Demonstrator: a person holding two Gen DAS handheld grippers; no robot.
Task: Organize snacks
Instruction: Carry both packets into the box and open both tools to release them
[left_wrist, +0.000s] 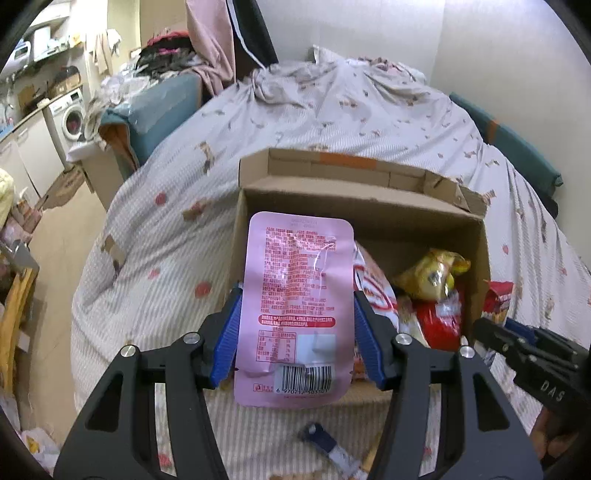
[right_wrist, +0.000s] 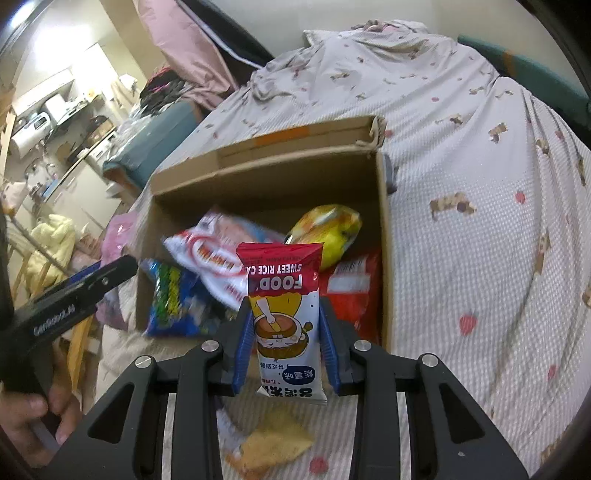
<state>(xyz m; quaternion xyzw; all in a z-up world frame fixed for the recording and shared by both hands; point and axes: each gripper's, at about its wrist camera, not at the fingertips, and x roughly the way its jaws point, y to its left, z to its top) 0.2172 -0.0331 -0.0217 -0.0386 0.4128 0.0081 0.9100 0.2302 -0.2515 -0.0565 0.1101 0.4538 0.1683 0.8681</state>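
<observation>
- Left wrist view: left gripper (left_wrist: 295, 332) with blue fingers (left_wrist: 227, 332) pinching a pink snack pouch (left_wrist: 295, 291) by its two side edges, barcode end nearest the camera, printed back facing up.
- Pouch held upright between the fingers, its top rising in front of the cardboard box (left_wrist: 369, 199) that sits on the bed (left_wrist: 332, 110).
- Beyond the fingers and to their right, inside the box: a yellow snack bag (left_wrist: 432, 277), a red packet (left_wrist: 443, 325) and a red-and-white bag (left_wrist: 373, 288) just behind the pouch.
- Right gripper (left_wrist: 517, 343) entering from the right edge, beside the box's right wall, a red-topped packet just past its tip.
- Below the fingers, on the bed cover: a small blue sachet (left_wrist: 321, 439).

- Right wrist view: right gripper (right_wrist: 286, 332) with blue fingers (right_wrist: 245, 339) clamped on a rice cake packet (right_wrist: 284, 314), red band on top, white below with a cartoon figure, print upside down.
- Packet held upright between the fingers, over the near edge of the open box (right_wrist: 384, 229).
- Past the fingers, in the box: yellow bag (right_wrist: 328, 229) ahead and right, red packet (right_wrist: 354, 288) at right, red-and-white bag (right_wrist: 214, 258) ahead and left, a blue-and-green bag (right_wrist: 173, 302) at left.
- Left gripper (right_wrist: 92, 288) at far left, a hand (right_wrist: 33, 417) on its handle.
- Below the fingers on the bed (right_wrist: 480, 221): a tan snack wrapper (right_wrist: 273, 446).
</observation>
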